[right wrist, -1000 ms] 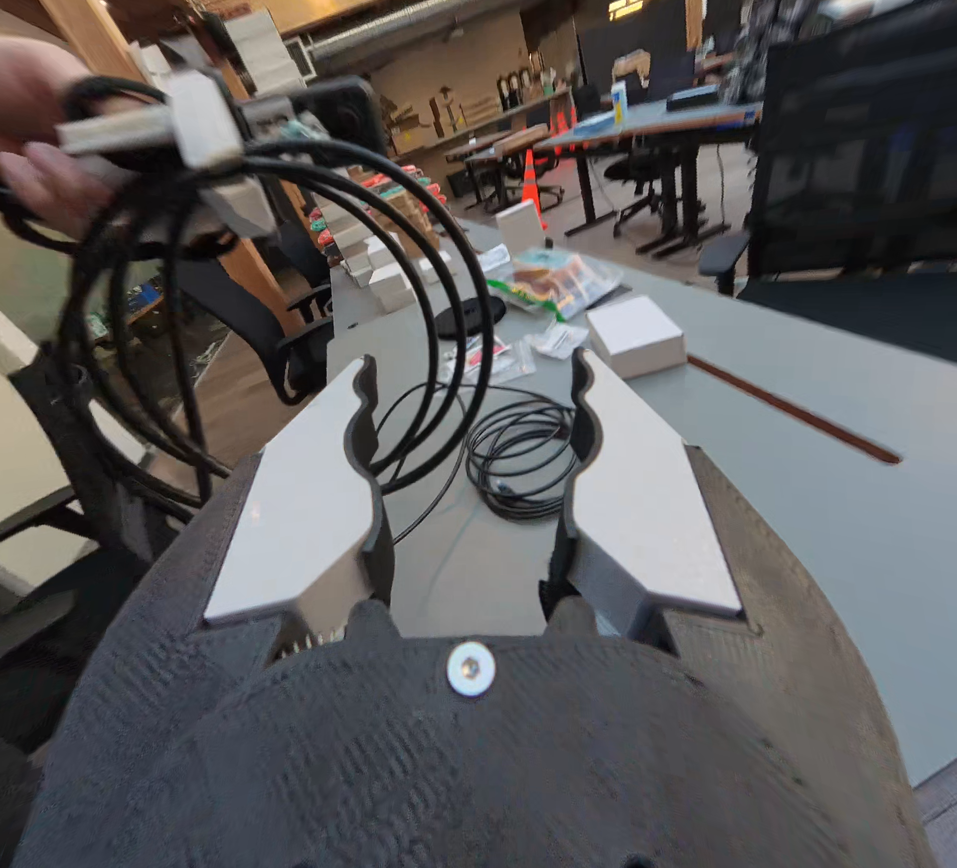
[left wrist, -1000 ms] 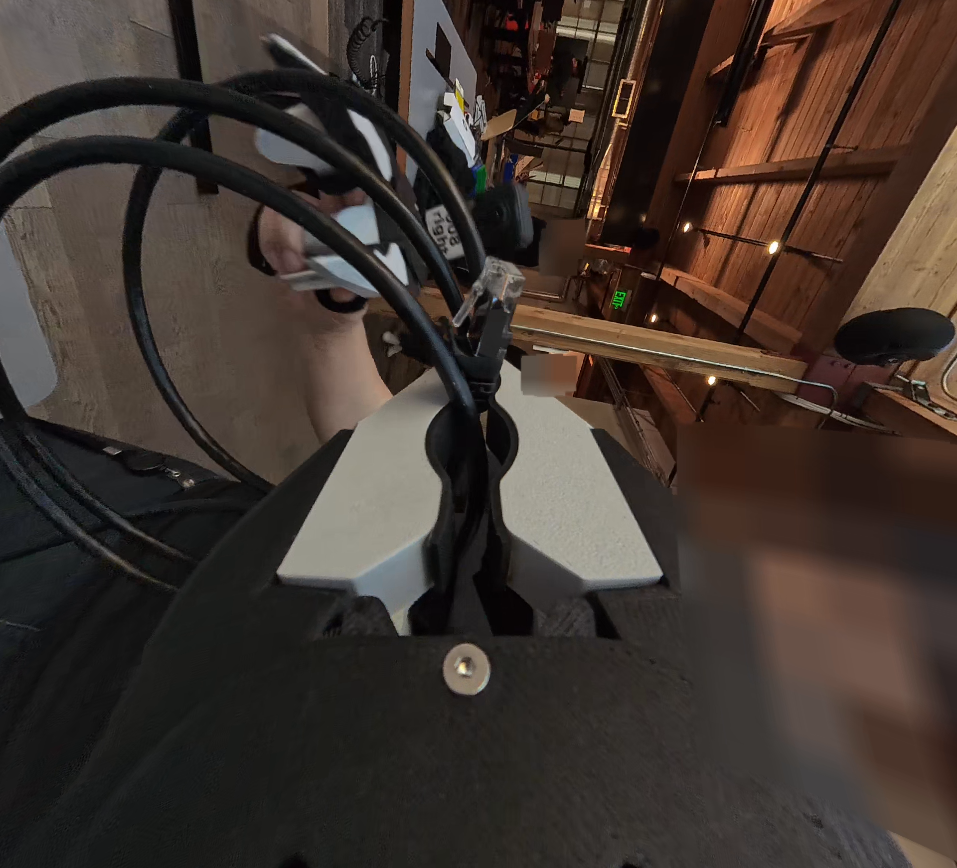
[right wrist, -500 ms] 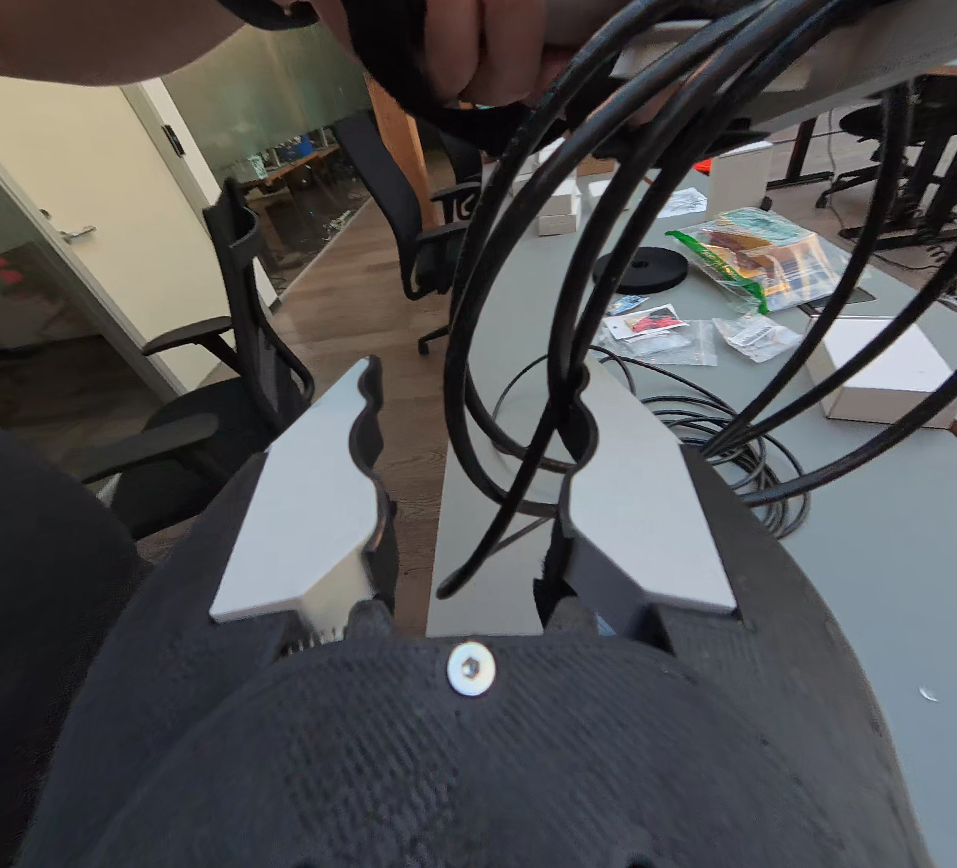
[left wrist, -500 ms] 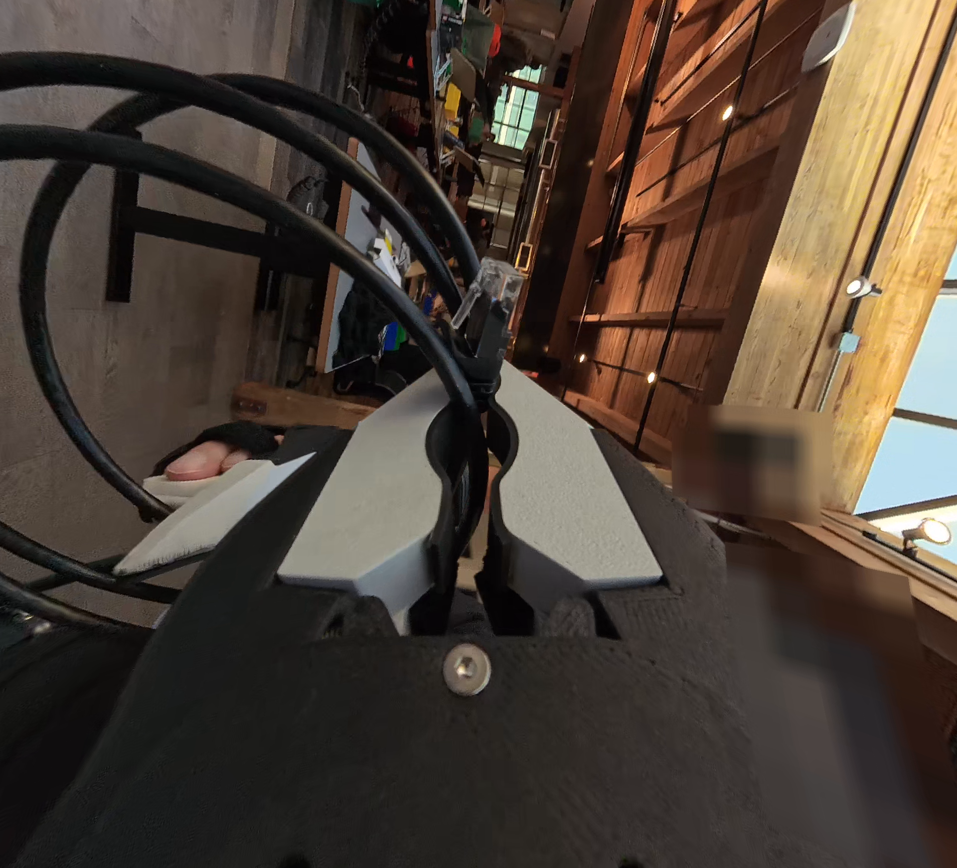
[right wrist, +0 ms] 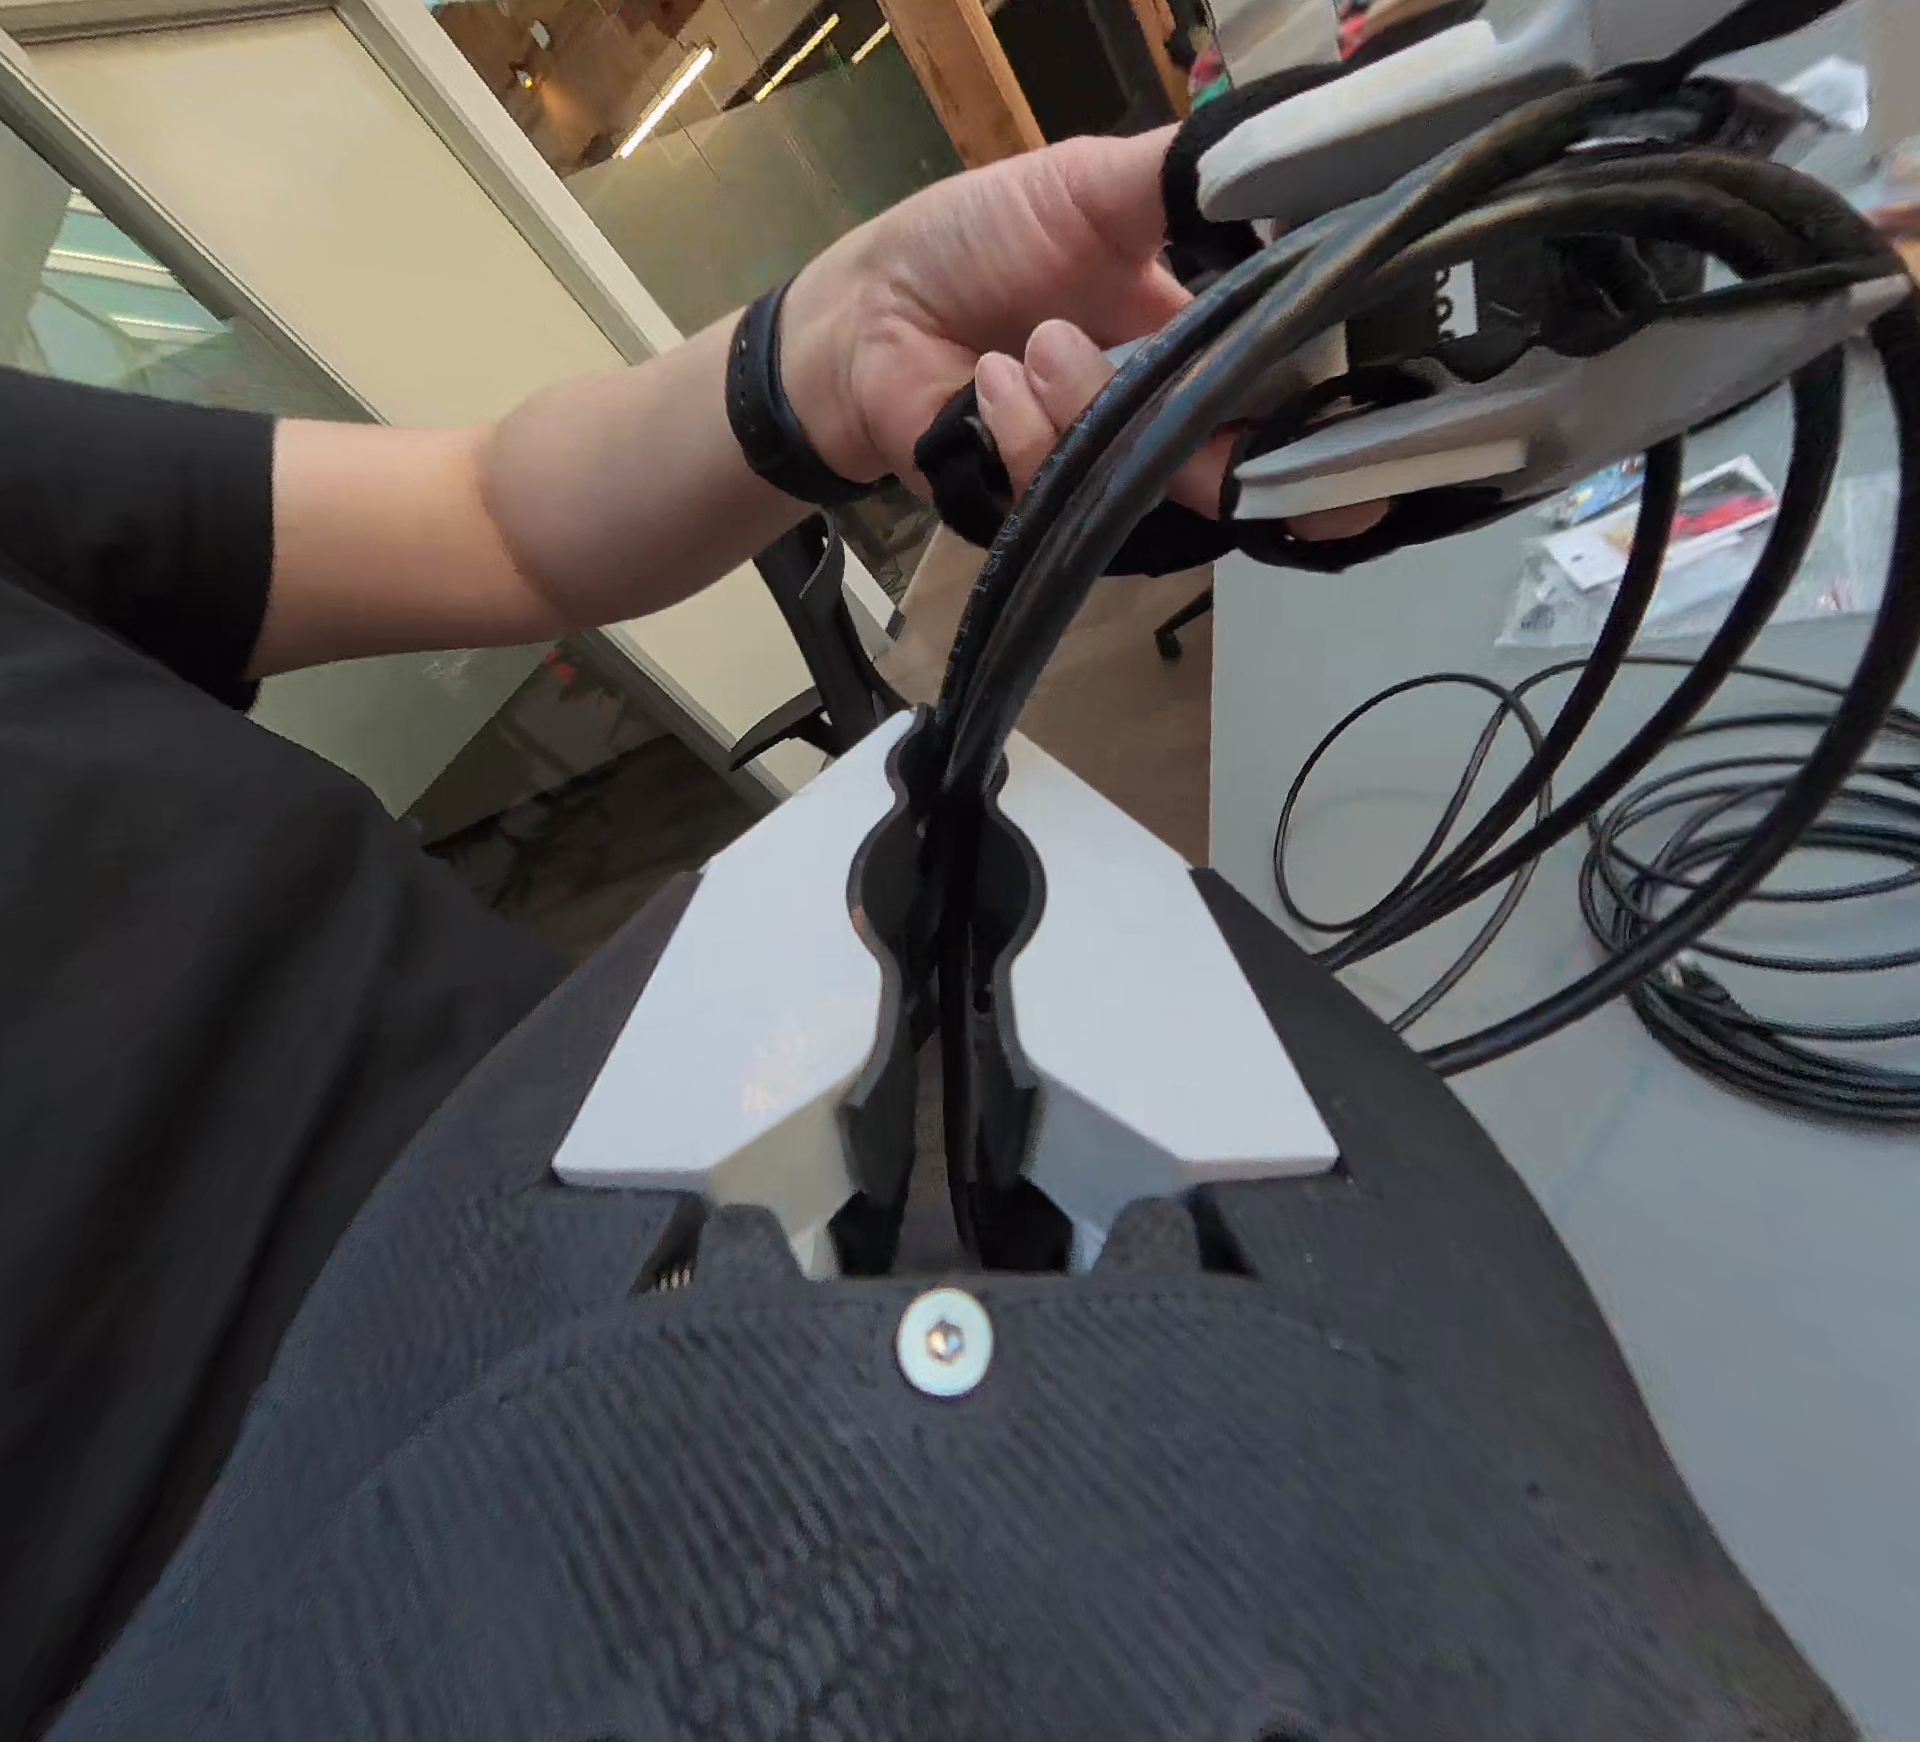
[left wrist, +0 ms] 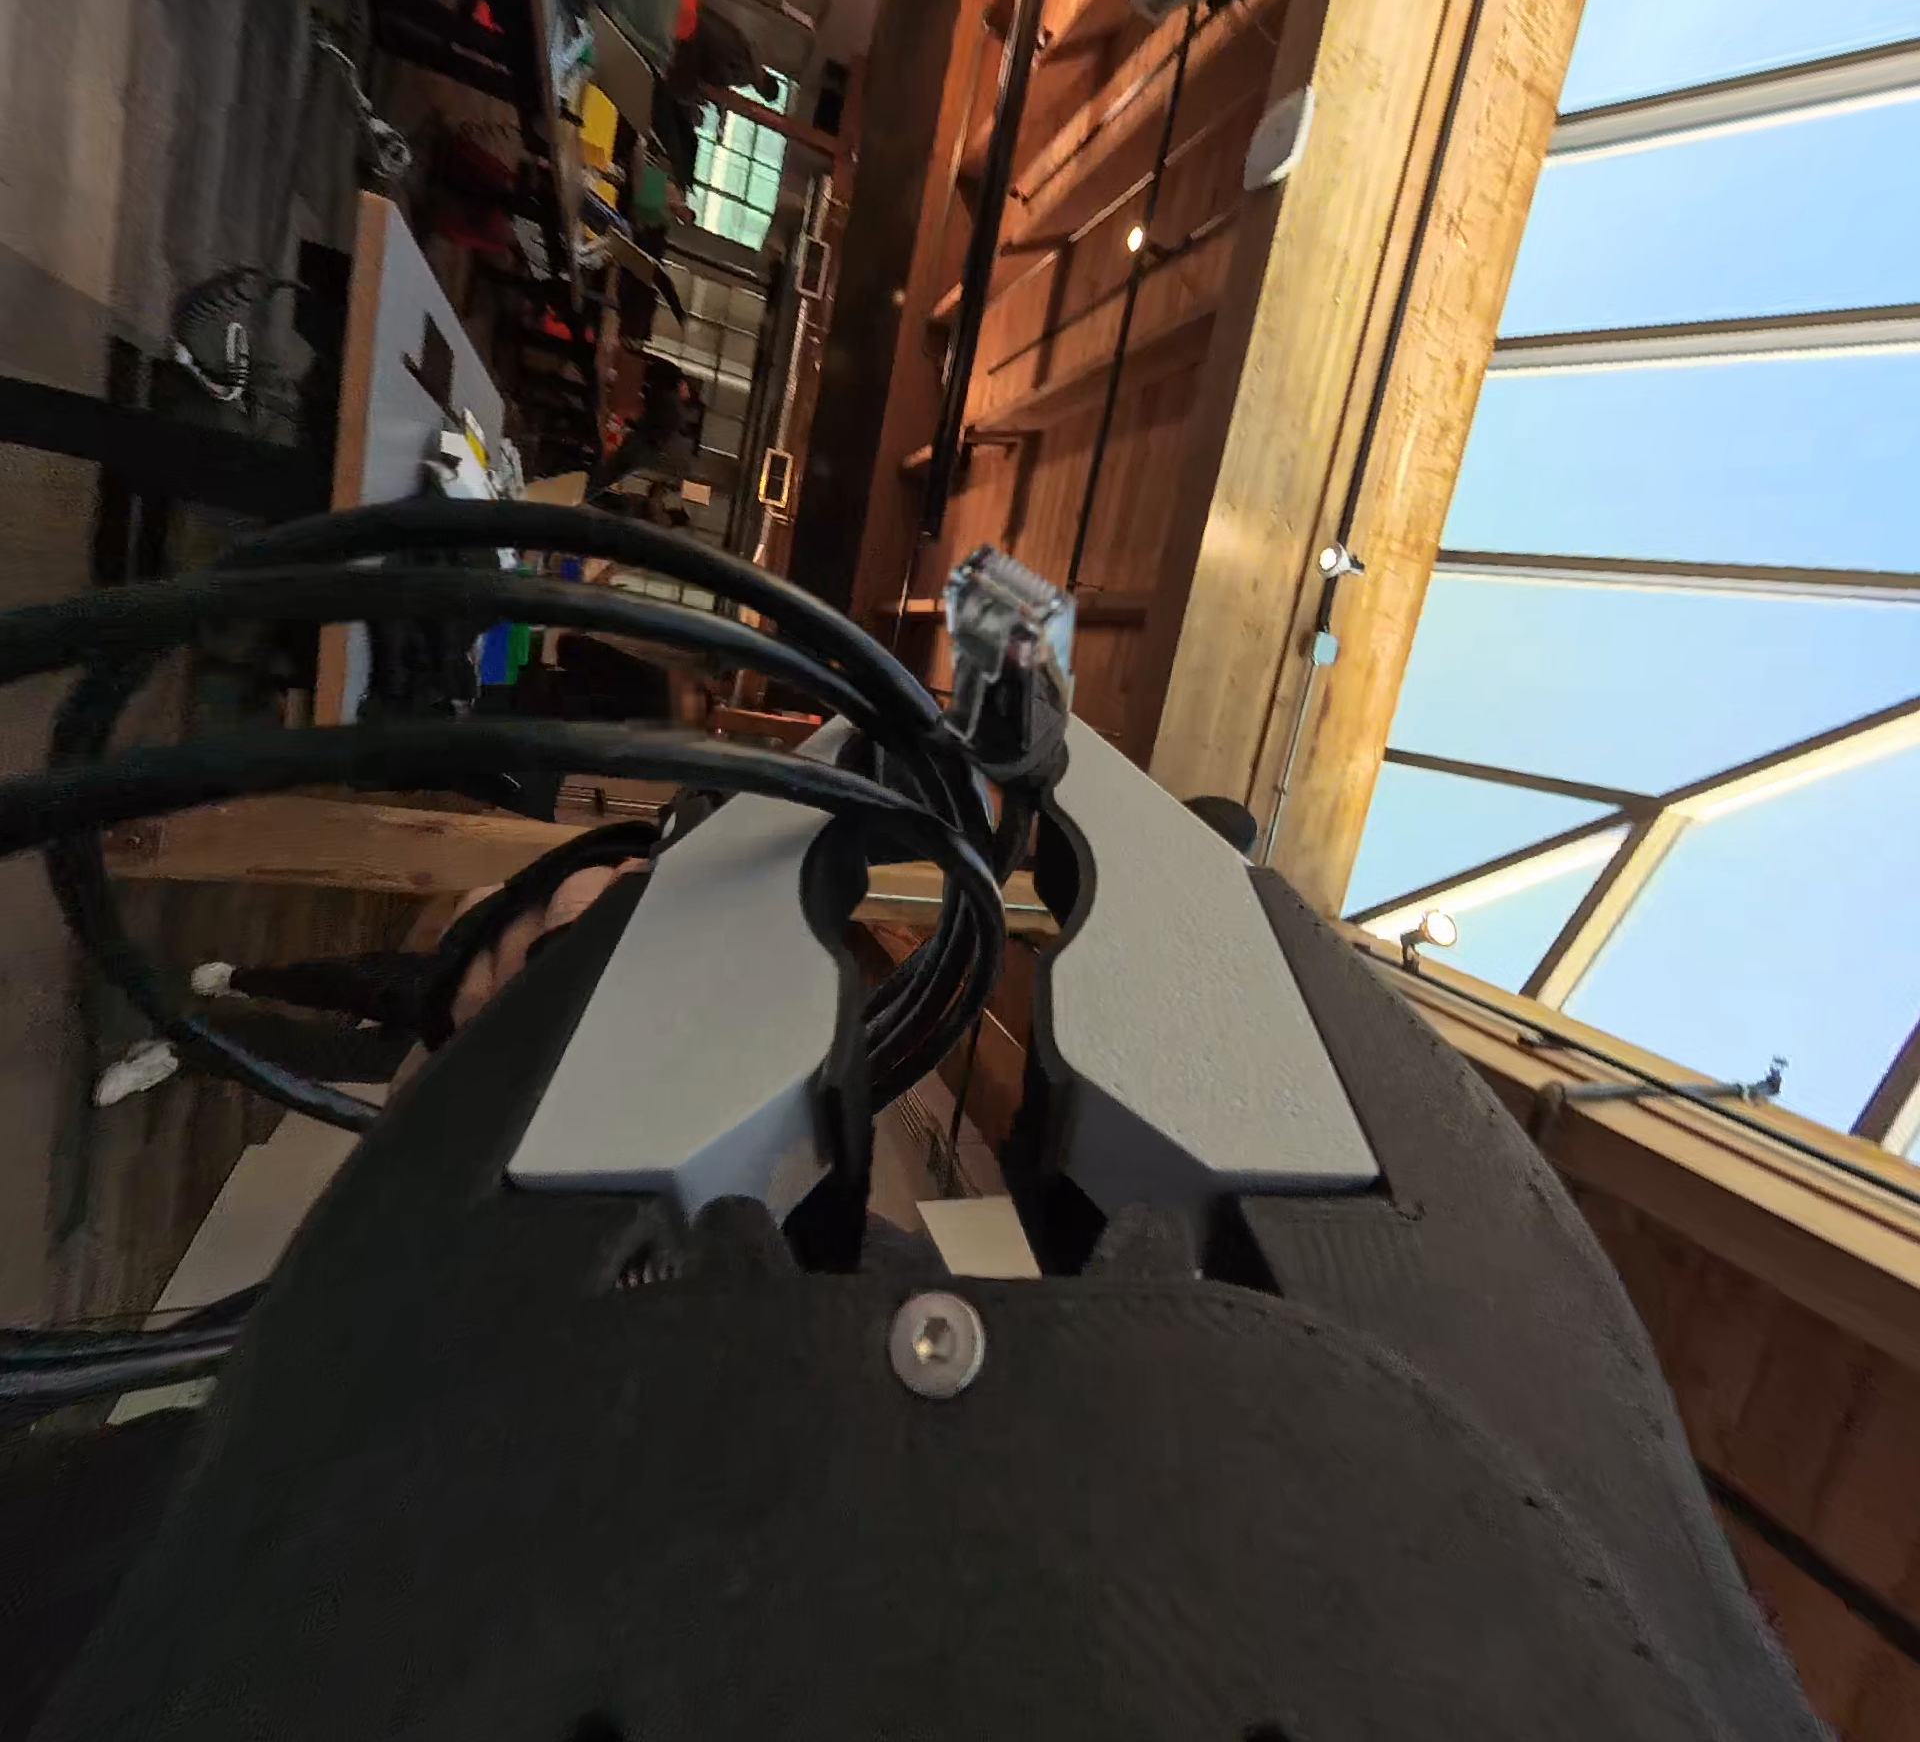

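A black network cable, wound in several loops, ends in a clear plug (left wrist: 1008,622). My left gripper (left wrist: 945,757) is open. The loops (left wrist: 935,965) pass loosely through the gap between its grey fingers, and the plug stands just past the tips. My right gripper (right wrist: 948,747) is shut on the bundled loops (right wrist: 1049,497), which rise from its tips and arc right. In the right wrist view a person's hand (right wrist: 935,290) holds the left gripper at upper right, one of its grey fingers (right wrist: 1558,404) lying along the loops.
A grey table (right wrist: 1558,1380) lies to the right, with a second black cable coil (right wrist: 1766,944) and plastic packets (right wrist: 1683,529) on it. An office chair (right wrist: 821,653) stands beyond. The left wrist view points up at a wooden post (left wrist: 1351,342) and skylight panes (left wrist: 1714,497). About 12 cm separates my left fingertips from my right.
My right gripper moved onto the loops and shut on them. My left gripper, shut on the cable before, has opened. The left view has tilted up toward the skylight.
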Demonstrator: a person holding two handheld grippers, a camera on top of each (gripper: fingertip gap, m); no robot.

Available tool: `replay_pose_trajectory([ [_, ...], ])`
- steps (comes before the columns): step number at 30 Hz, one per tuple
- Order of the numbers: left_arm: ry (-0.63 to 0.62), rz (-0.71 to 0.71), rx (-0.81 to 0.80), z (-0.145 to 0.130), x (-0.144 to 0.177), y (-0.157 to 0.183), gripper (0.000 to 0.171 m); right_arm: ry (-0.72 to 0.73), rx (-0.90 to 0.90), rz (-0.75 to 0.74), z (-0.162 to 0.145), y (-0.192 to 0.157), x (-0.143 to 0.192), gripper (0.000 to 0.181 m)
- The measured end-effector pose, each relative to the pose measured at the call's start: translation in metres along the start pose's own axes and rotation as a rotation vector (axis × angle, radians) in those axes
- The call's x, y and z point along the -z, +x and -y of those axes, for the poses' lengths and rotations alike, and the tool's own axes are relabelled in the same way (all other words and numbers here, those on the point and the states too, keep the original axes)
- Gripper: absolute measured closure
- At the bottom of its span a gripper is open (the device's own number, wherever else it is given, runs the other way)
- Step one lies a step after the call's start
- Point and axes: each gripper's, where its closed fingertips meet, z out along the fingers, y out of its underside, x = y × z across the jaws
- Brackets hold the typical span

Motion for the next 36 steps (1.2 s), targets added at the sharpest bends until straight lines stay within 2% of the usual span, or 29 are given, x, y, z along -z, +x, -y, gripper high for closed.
replay_pose_trajectory([
  [4,-0.150,-0.123,-0.109,-0.019,0.005,0.019,0.121,-0.063,-0.228,0.018,0.028,-0.015,0.008,0.181],
  [7,-0.290,-0.224,-0.249,-0.047,0.024,0.034,0.118,-0.048,-0.365,0.005,0.055,-0.016,0.017,0.181],
  [8,-0.322,-0.196,-0.365,-0.060,0.030,0.030,0.113,-0.046,-0.401,-0.003,0.063,-0.016,0.018,0.181],
  [10,-0.404,-0.043,-0.699,-0.089,0.033,0.007,0.104,-0.058,-0.475,-0.017,0.076,-0.018,0.017,0.181],
  [11,-0.436,0.018,-0.860,-0.103,0.031,-0.003,0.092,-0.065,-0.511,-0.025,0.082,-0.018,0.015,0.181],
  [12,-0.453,0.013,-0.989,-0.118,0.027,-0.002,0.081,-0.069,-0.550,-0.031,0.087,-0.019,0.012,0.181],
  [15,-0.424,-0.017,-1.289,-0.143,0.009,0.009,0.084,-0.048,-0.659,-0.024,0.107,-0.023,-0.001,0.181],
  [18,-0.372,-0.038,-1.468,-0.147,-0.002,0.017,0.102,0.031,-0.774,0.054,0.133,-0.036,-0.013,0.181],
  [20,-0.384,-0.152,-1.446,-0.158,-0.002,0.030,0.134,0.096,-0.823,0.090,0.148,-0.041,-0.018,0.181],
  [22,-0.384,-0.201,-1.439,-0.163,-0.001,0.042,0.148,0.166,-0.866,0.123,0.159,-0.044,-0.017,0.181],
  [24,-0.353,-0.117,-1.475,-0.154,-0.002,0.044,0.157,0.232,-0.885,0.108,0.164,-0.037,-0.011,0.181],
  [26,-0.389,0.003,-1.458,-0.145,-0.001,0.040,0.168,0.279,-0.916,0.111,0.163,-0.030,-0.002,0.180],
  [29,-0.514,0.187,-1.338,-0.143,0.006,0.034,0.170,0.299,-0.941,0.190,0.156,-0.030,0.005,0.171],
  [31,-0.586,0.260,-1.254,-0.148,0.014,0.039,0.170,0.284,-0.908,0.272,0.151,-0.039,0.009,0.159],
  [33,-0.612,0.328,-1.170,-0.148,0.022,0.048,0.170,0.276,-0.838,0.309,0.144,-0.045,0.016,0.139],
  [36,-0.622,0.447,-1.073,-0.141,0.036,0.059,0.170,0.249,-0.675,0.341,0.124,-0.058,0.033,0.137],
])
